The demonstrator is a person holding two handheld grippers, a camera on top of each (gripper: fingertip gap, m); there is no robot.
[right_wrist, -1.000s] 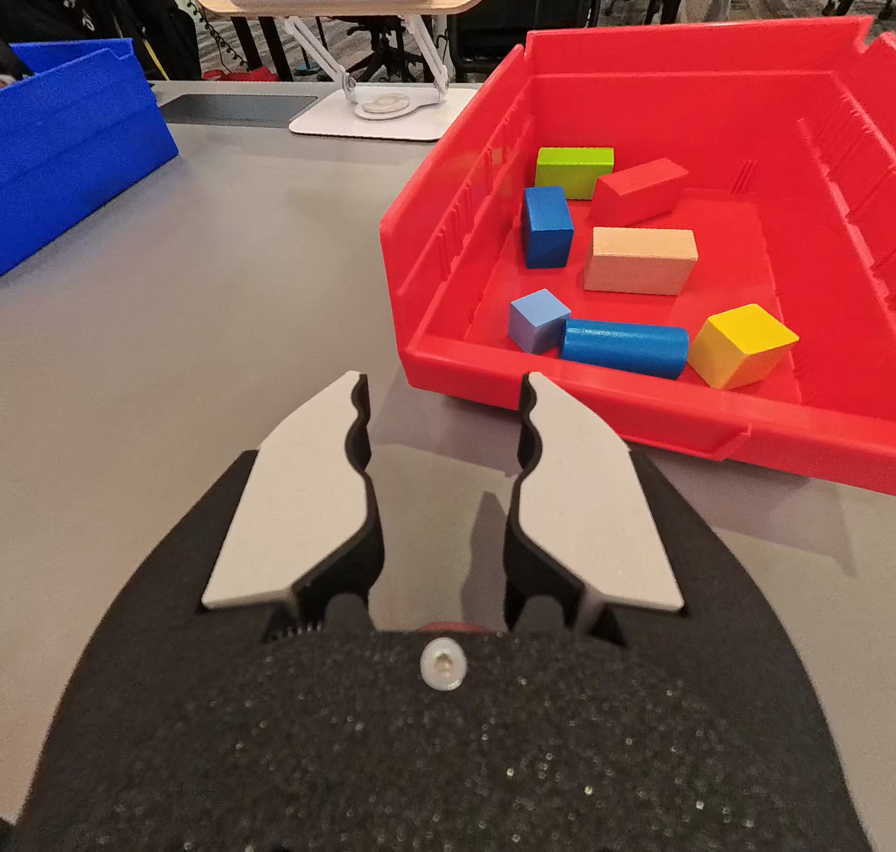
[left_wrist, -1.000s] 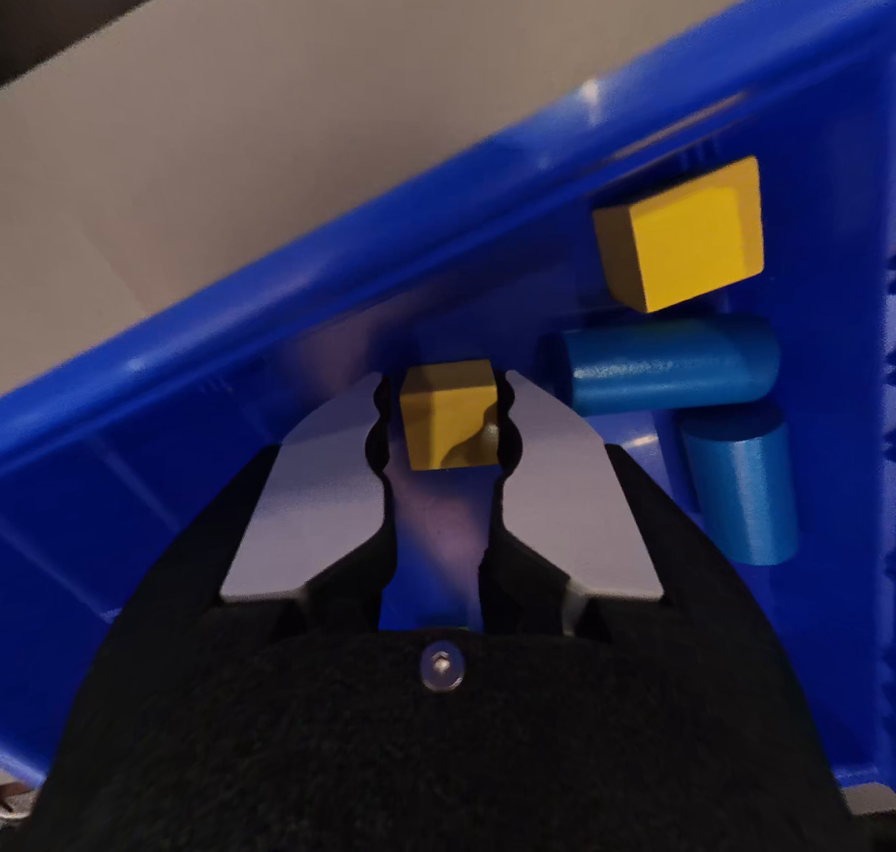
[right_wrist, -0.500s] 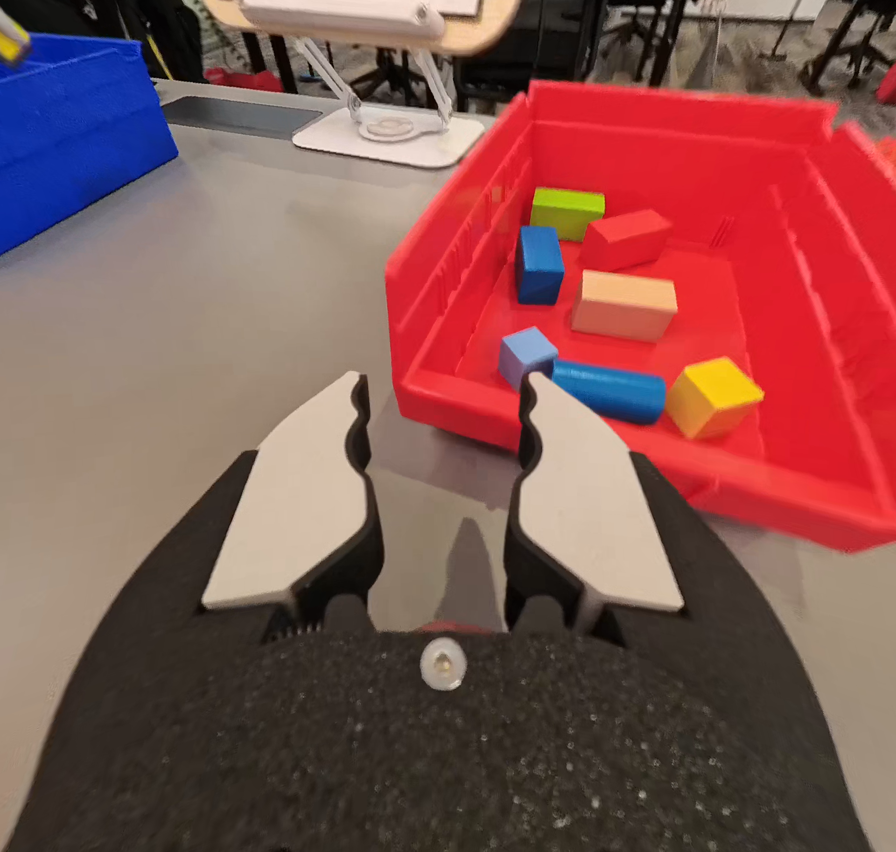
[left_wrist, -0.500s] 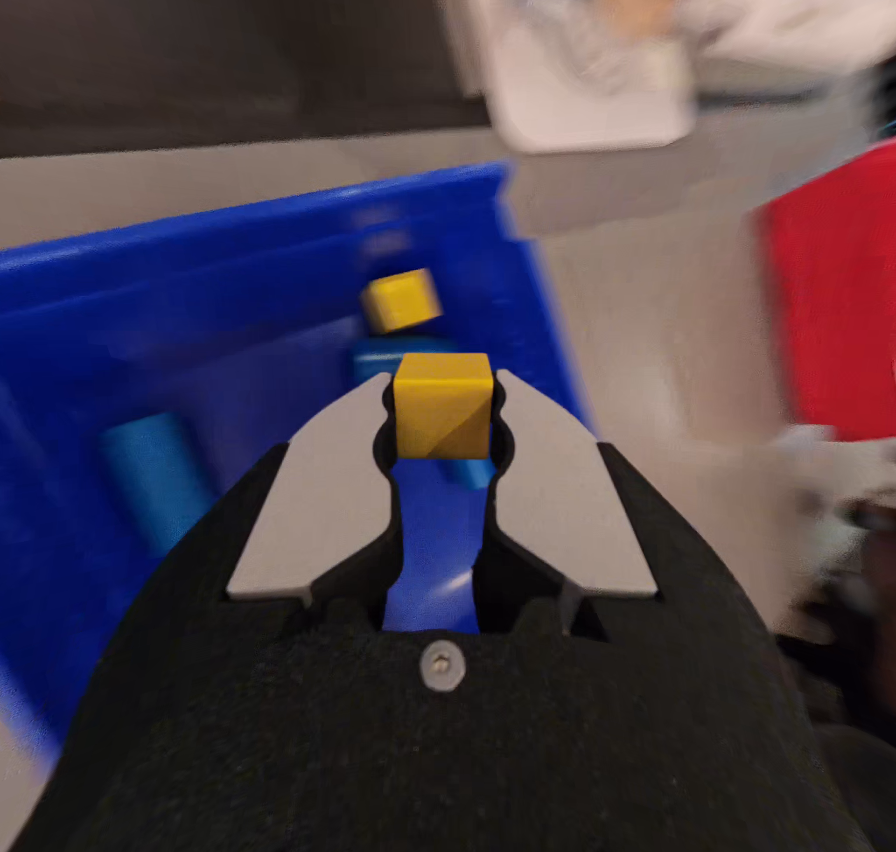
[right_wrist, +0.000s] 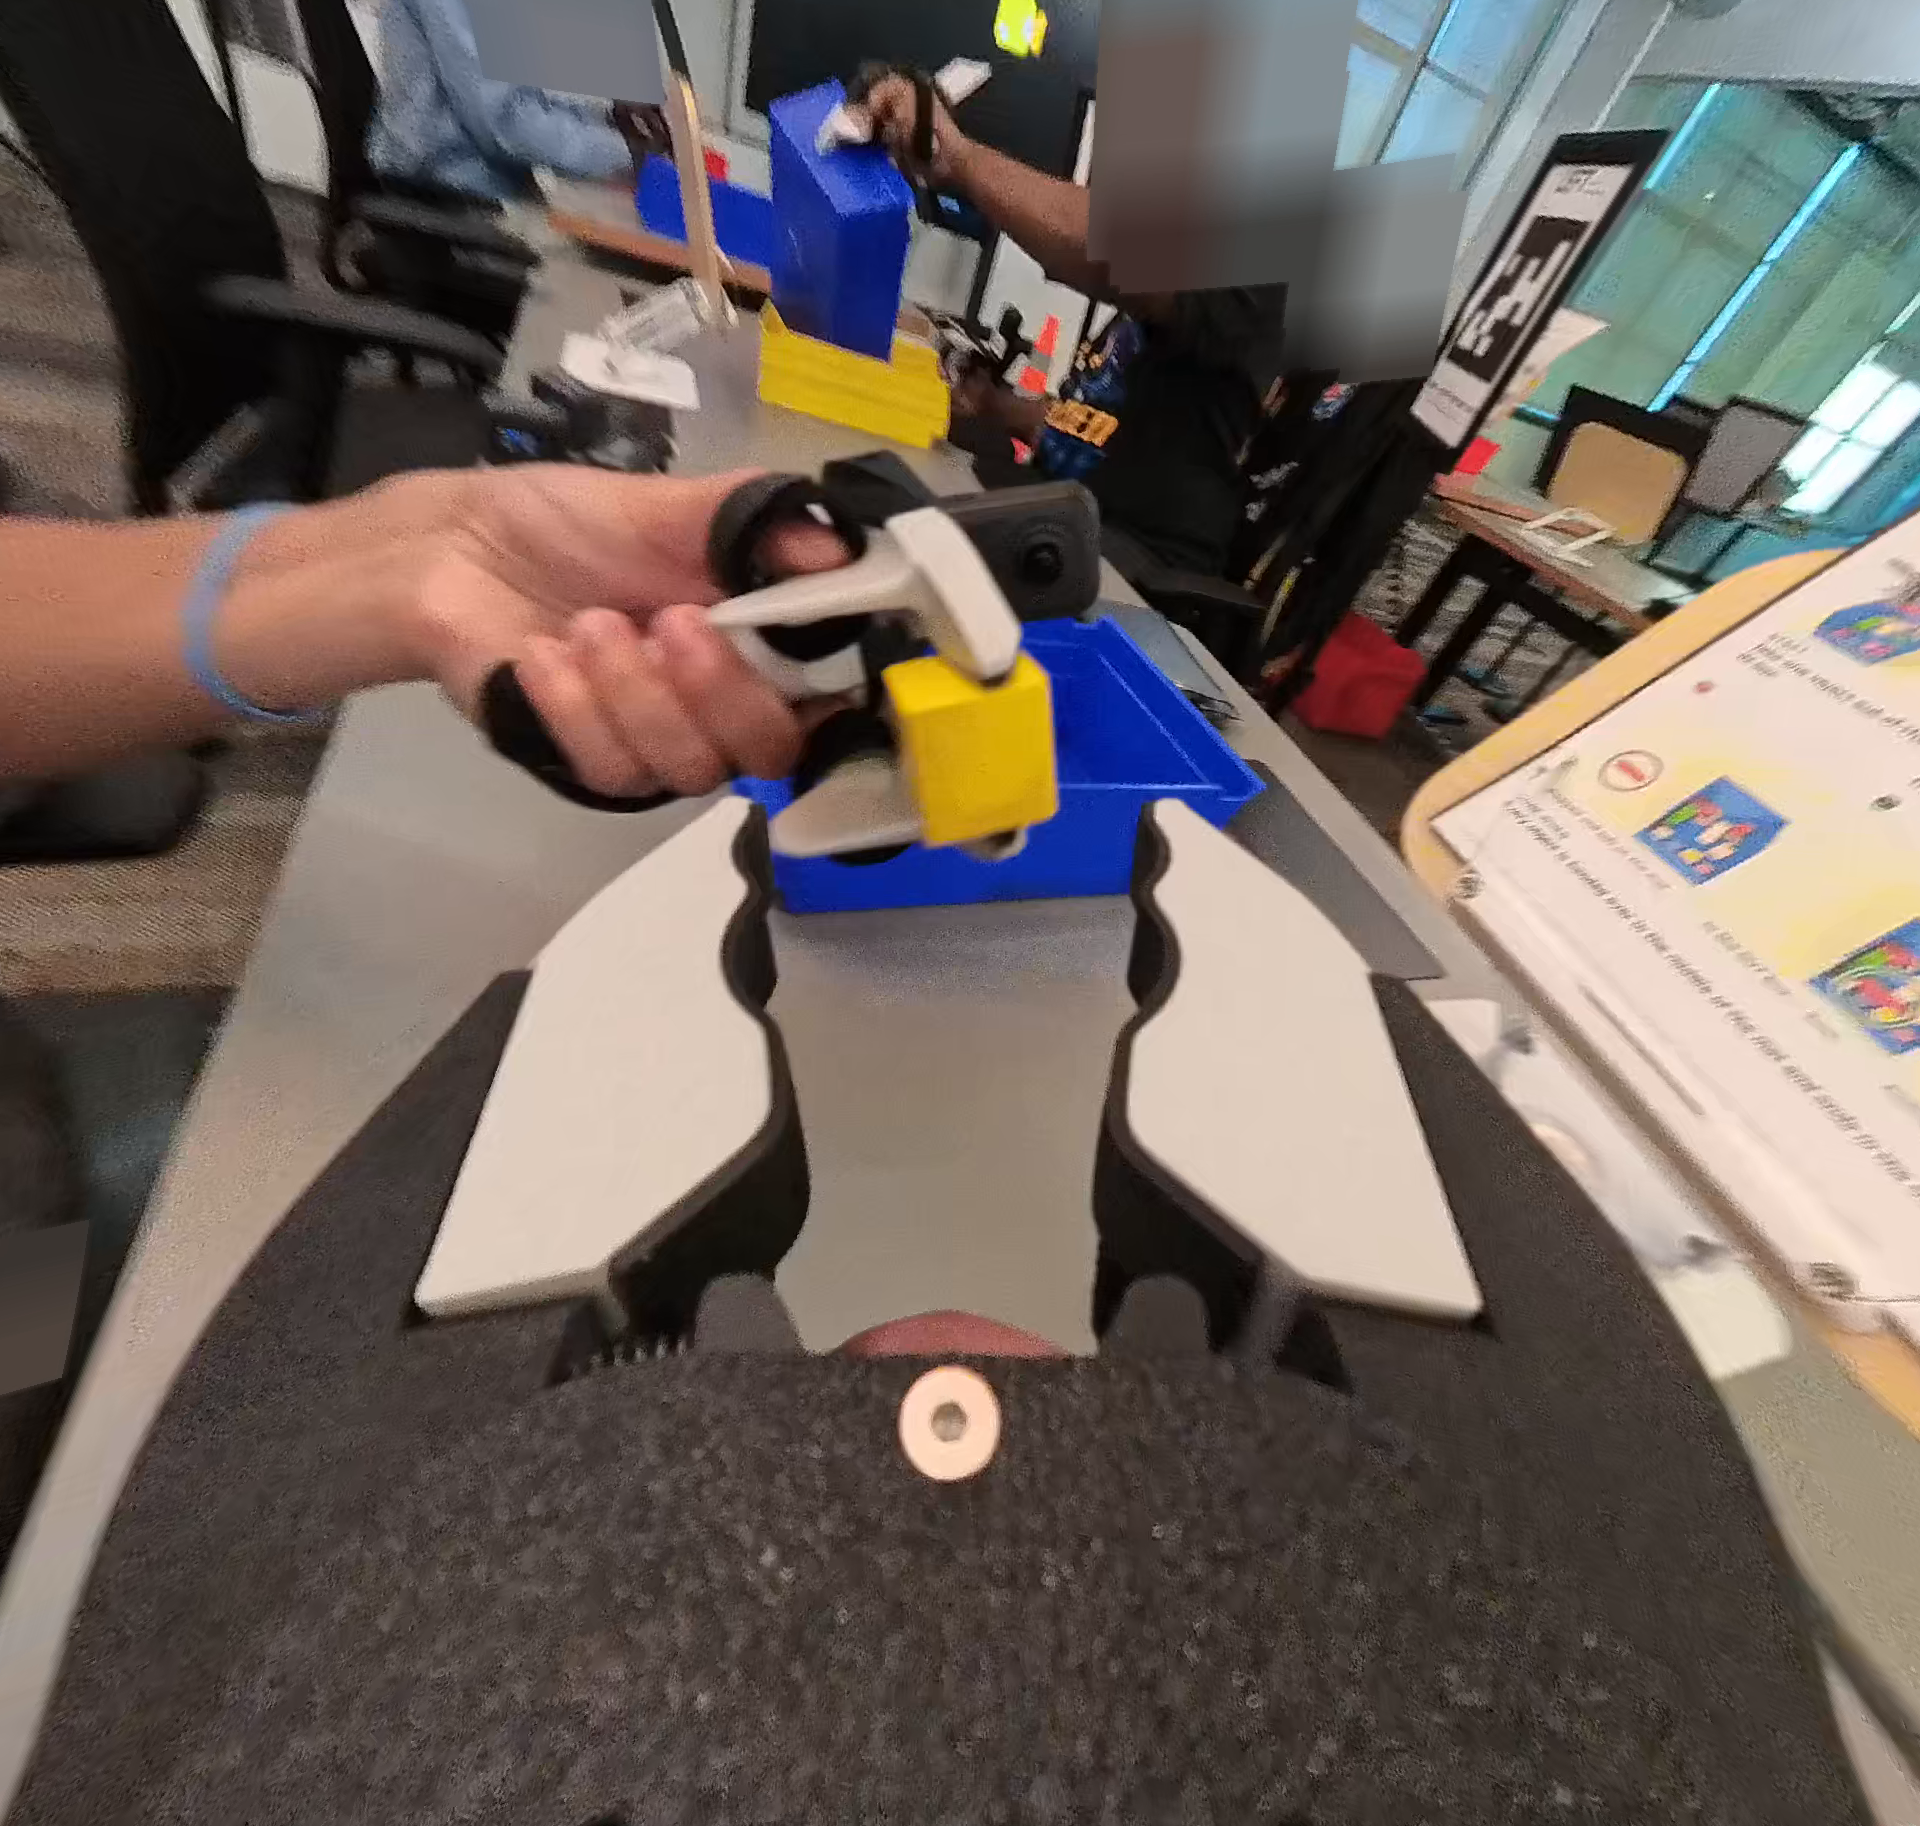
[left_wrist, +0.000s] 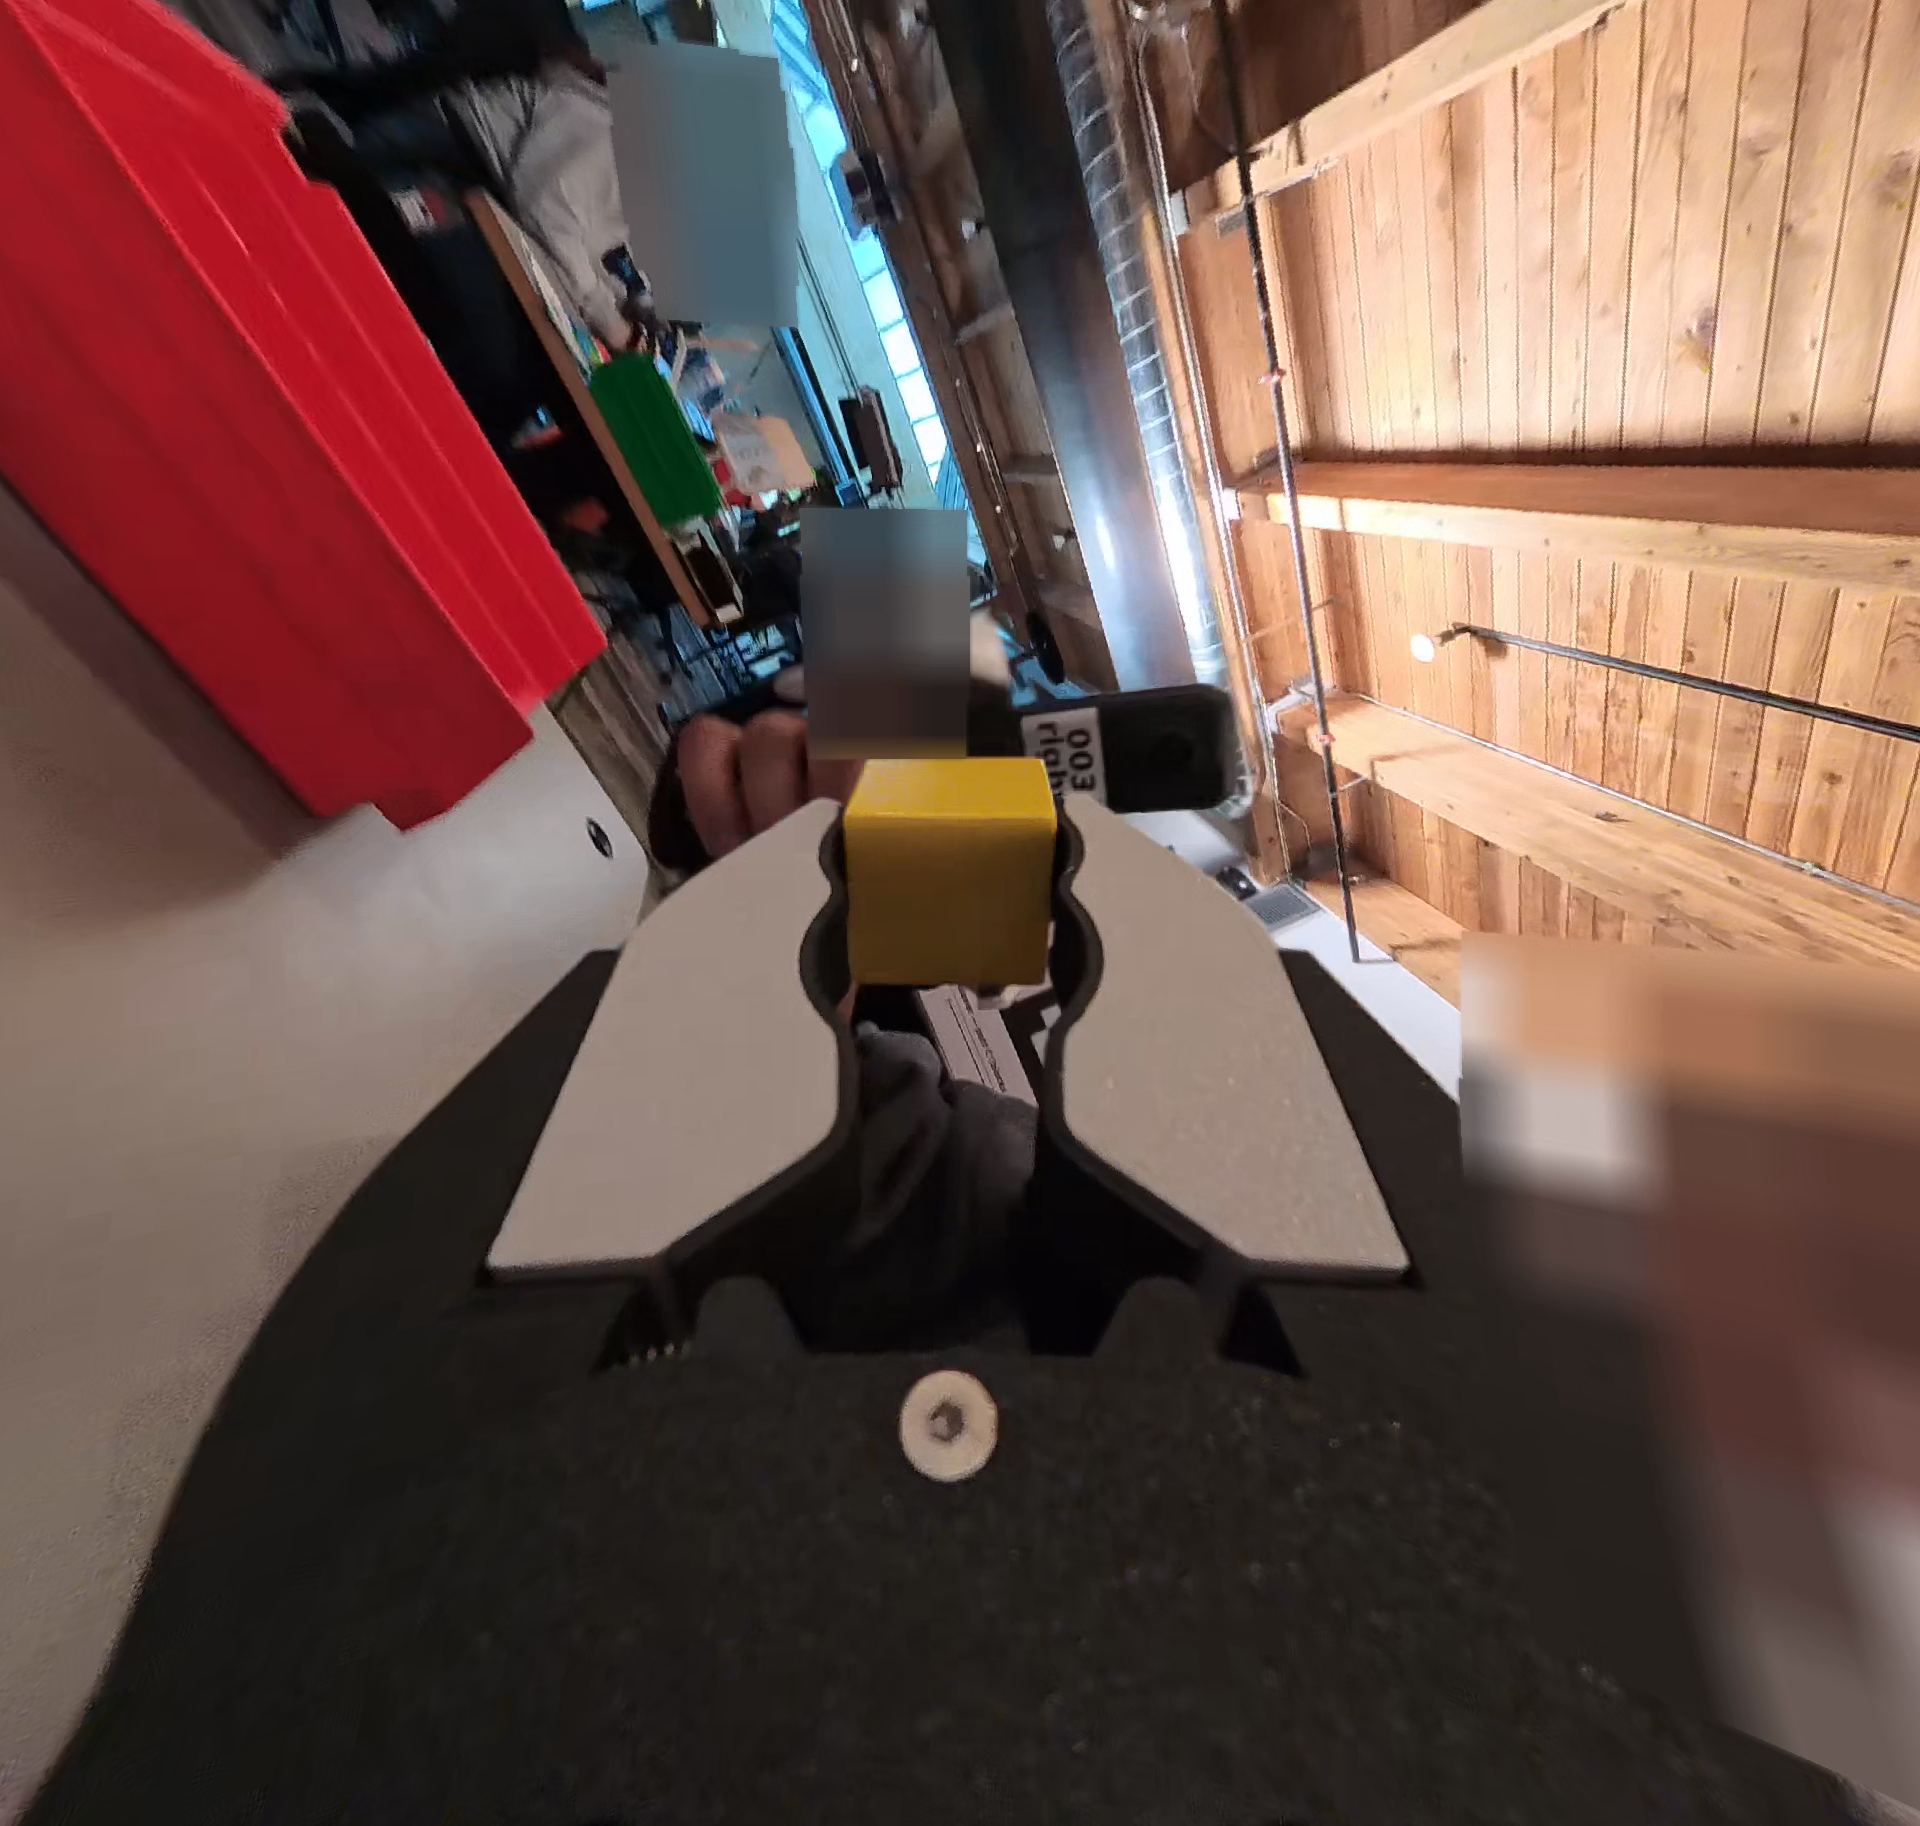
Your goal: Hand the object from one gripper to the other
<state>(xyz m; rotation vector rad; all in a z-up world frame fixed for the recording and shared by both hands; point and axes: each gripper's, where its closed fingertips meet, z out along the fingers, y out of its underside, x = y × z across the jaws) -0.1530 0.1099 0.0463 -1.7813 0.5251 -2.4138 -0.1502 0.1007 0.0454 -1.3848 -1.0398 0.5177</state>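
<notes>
1. Left wrist view: the left gripper (left_wrist: 948, 867) has its grey fingers pinching a smooth yellow cube (left_wrist: 945, 872) by two opposite faces. Most of the other gripper is hidden behind the cube. The red bin (left_wrist: 239, 405) is cut off, so no idea what's inside.
2. Right wrist view: the right gripper (right_wrist: 948, 872) is spread wide with nothing in it, just short of the cube (right_wrist: 971, 748), which is up in the air above the grey table (right_wrist: 935, 1049). The blue bin (right_wrist: 1132, 737) interior is partly blocked.
</notes>
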